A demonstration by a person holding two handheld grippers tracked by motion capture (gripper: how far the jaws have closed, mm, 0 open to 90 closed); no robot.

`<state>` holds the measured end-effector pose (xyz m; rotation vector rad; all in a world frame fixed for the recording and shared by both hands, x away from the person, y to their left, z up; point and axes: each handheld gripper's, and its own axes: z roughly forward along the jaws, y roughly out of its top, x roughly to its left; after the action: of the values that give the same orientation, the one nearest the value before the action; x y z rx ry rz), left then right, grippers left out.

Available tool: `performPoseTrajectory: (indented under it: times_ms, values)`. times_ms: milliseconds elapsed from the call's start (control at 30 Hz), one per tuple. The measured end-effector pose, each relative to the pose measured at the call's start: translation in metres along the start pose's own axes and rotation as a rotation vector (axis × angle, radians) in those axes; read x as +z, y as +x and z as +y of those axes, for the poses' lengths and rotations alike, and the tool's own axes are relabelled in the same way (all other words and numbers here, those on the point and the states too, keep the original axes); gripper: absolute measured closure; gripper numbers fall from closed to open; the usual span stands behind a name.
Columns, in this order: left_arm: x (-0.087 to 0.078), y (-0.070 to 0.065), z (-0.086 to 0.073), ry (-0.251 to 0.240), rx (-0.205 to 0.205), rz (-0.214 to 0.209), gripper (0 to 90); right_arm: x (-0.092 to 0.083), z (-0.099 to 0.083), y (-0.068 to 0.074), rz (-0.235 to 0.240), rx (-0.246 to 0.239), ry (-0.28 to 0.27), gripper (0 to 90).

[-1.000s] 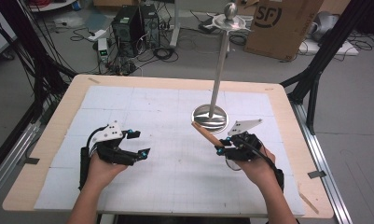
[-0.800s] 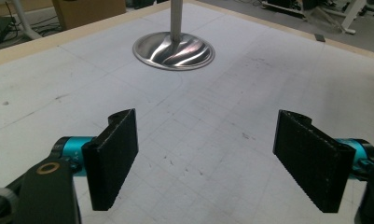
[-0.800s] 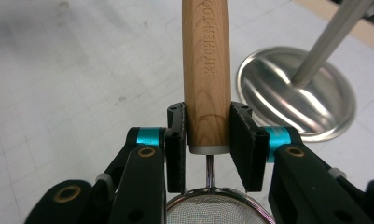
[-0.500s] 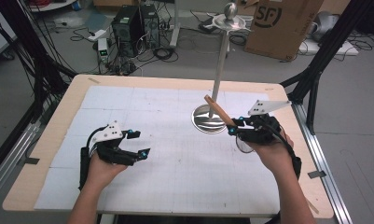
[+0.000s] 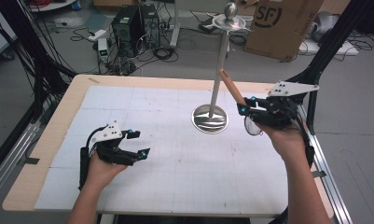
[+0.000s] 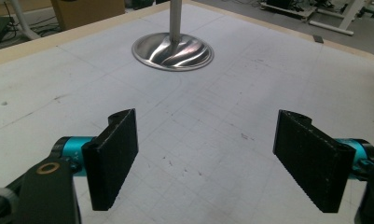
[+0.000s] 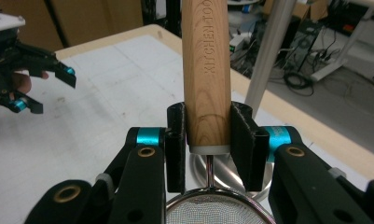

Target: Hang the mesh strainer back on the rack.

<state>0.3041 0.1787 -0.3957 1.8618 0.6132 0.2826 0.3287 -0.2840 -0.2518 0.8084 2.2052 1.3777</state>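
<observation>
Right gripper view shows the right gripper (image 7: 208,144) with its fingers (image 7: 176,140) clamped on the strainer's wooden handle (image 7: 206,70) — mesh bowl (image 7: 212,212) hanging just below, above the surface (image 5: 175,186) beside the metal stand (image 5: 211,119). Left gripper (image 6: 205,158) rests wide open — nothing between its fingers.

Pale, smooth wood on the strainer handle (image 7: 206,70), stamped lettering sunk into the grain, clamped between matt black ribbed fingers (image 7: 246,144). Below the fingers, a thin metal wire and fine metal mesh (image 7: 212,212). Beyond them, the stand (image 5: 211,118) gleams: polished mirror-bright metal base, brushed pole. The counter (image 6: 212,140) beneath looks matt white, scuffed, with a bare wood edge.
</observation>
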Motion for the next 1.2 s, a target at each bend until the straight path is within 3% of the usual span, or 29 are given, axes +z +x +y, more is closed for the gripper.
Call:
performPoseTrajectory:
  times_ms: [233,300,400,433,833,1200]
  values:
    - [0.0,0.0,0.0,0.005,0.0,0.003,22.6,-0.015,0.011,-0.011,-0.027,0.001,-0.036,68.4]
    - [0.001,0.0,0.0,0.006,0.001,0.002,22.6,-0.018,0.014,-0.015,-0.04,-0.018,-0.053,68.4]
    - [0.001,0.0,-0.001,0.008,0.004,0.003,22.6,-0.024,0.019,-0.019,-0.054,-0.001,-0.061,68.4]
    - [0.001,0.0,-0.001,0.009,0.001,0.001,22.6,-0.024,0.02,-0.022,-0.061,-0.017,-0.082,68.4]
    - [0.002,0.001,-0.001,0.007,0.001,0.006,22.7,-0.037,0.031,-0.039,-0.1,0.008,-0.143,68.3]
    - [0.002,0.001,-0.002,0.012,-0.001,0.002,22.6,-0.043,0.05,-0.049,-0.129,-0.003,-0.139,68.3]
